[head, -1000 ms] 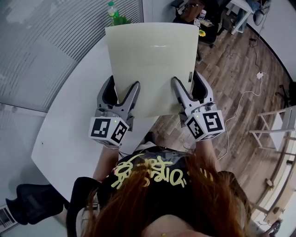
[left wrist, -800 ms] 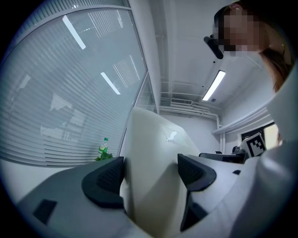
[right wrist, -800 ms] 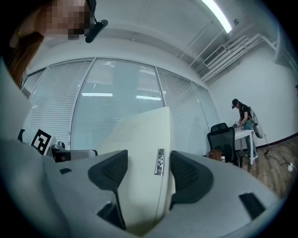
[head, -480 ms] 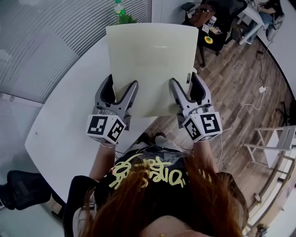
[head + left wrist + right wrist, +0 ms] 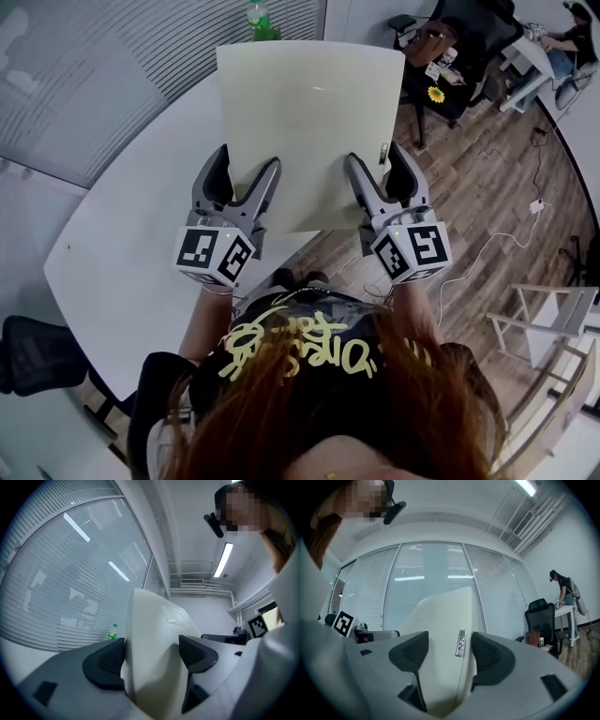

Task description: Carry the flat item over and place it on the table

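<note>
A flat cream board hangs in the air over the edge of the white table, its near edge toward me. My left gripper is shut on the board's near left corner and my right gripper on its near right corner. In the left gripper view the board fills the gap between the dark pads. The right gripper view shows the board wedged between that gripper's pads, with a small silver label on its edge.
A green bottle stands at the table's far end by the blinds. A black chair is at the lower left. To the right are wooden floor, cables, a black chair and a person at a desk.
The board and both grippers keep the same hold. The table, bottle and room have shifted in the head view, so I have moved a little forward along the table.
</note>
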Demonstrator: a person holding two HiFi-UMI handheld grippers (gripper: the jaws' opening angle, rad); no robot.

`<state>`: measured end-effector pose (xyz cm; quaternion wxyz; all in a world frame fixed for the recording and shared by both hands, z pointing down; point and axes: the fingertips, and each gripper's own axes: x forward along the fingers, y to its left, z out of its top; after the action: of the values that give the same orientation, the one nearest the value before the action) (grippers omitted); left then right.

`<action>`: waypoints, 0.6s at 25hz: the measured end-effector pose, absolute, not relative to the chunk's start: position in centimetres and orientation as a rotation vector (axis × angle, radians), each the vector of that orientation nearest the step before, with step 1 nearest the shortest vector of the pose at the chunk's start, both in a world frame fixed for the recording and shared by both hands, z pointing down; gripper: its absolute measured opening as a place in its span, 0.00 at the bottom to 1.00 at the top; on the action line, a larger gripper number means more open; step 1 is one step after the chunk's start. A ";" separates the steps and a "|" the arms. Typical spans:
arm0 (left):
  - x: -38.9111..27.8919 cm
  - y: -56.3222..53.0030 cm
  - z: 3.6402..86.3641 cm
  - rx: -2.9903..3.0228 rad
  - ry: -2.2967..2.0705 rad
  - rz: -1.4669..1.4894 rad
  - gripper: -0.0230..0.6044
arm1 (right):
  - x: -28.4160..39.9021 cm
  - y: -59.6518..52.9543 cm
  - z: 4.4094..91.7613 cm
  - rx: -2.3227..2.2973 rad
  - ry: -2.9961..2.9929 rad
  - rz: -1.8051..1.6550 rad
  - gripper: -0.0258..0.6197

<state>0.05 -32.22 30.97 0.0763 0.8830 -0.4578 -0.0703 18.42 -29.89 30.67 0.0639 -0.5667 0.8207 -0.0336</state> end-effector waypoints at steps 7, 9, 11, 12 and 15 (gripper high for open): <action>-0.6 -32.4 32.0 2.606 -1.410 -0.200 0.61 | 17.9 -30.7 31.5 -1.677 2.506 -0.132 0.48; -0.7 -32.5 32.3 2.598 -1.415 -0.194 0.61 | 17.8 -30.8 31.9 -1.672 2.514 -0.140 0.48; -0.9 -32.6 32.7 2.591 -1.419 -0.191 0.61 | 17.6 -30.9 32.2 -1.668 2.523 -0.143 0.48; -1.1 -32.5 32.8 2.587 -1.422 -0.190 0.61 | 17.4 -31.0 32.3 -1.666 2.526 -0.146 0.48; -1.3 -32.6 33.2 2.574 -1.431 -0.186 0.61 | 17.2 -31.2 32.7 -1.659 2.534 -0.163 0.48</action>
<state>-1.32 -32.57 33.20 0.0952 0.8684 -0.4827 -0.0627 17.17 -31.17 32.67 0.0541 -0.5461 0.8342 -0.0535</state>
